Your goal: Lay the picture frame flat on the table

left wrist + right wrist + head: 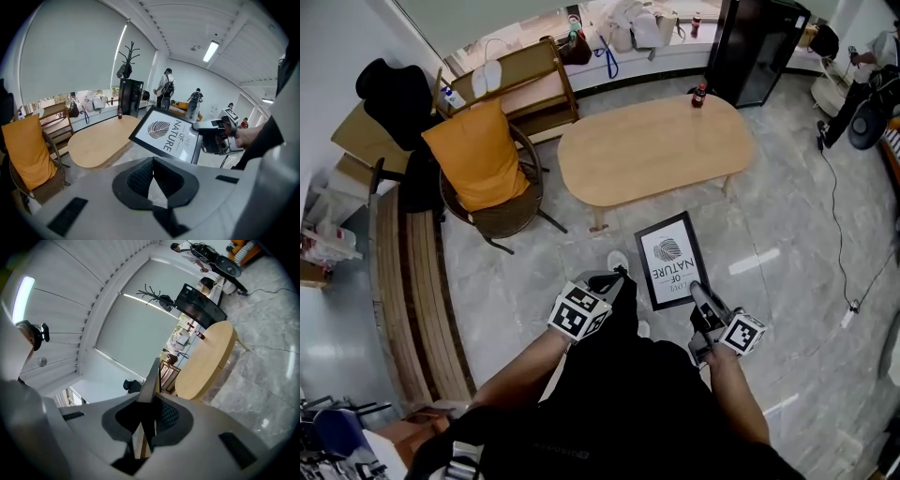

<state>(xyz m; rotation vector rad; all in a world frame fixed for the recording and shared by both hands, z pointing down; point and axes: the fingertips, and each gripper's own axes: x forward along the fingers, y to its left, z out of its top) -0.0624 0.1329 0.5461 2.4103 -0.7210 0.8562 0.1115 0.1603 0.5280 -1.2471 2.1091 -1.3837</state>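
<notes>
Both tongs show low in the head view. The right tongs are clenched on the lower right corner of a black picture frame, which hangs in the air over the grey tiled floor at lower centre, just short of the oval wooden table at upper centre. The print behind its front shows a leaf and the words "of nature". In the right gripper view the frame is seen edge-on, a thin strip pinched between the pads. The left tongs sit beside the frame's left edge, apart from it, with jaws together on nothing; their own view shows the frame tilted beyond them.

The frame looks stiff, thin and light. Its front is probably glazed, so likely fragile and best set down gently. Held by a single corner, it will probably tend to swing or twist, and the smooth moulding may slip. The black border is the safer place to grip, not the front pane. A second hold on the opposite edge would likely steady it for lowering flat.
</notes>
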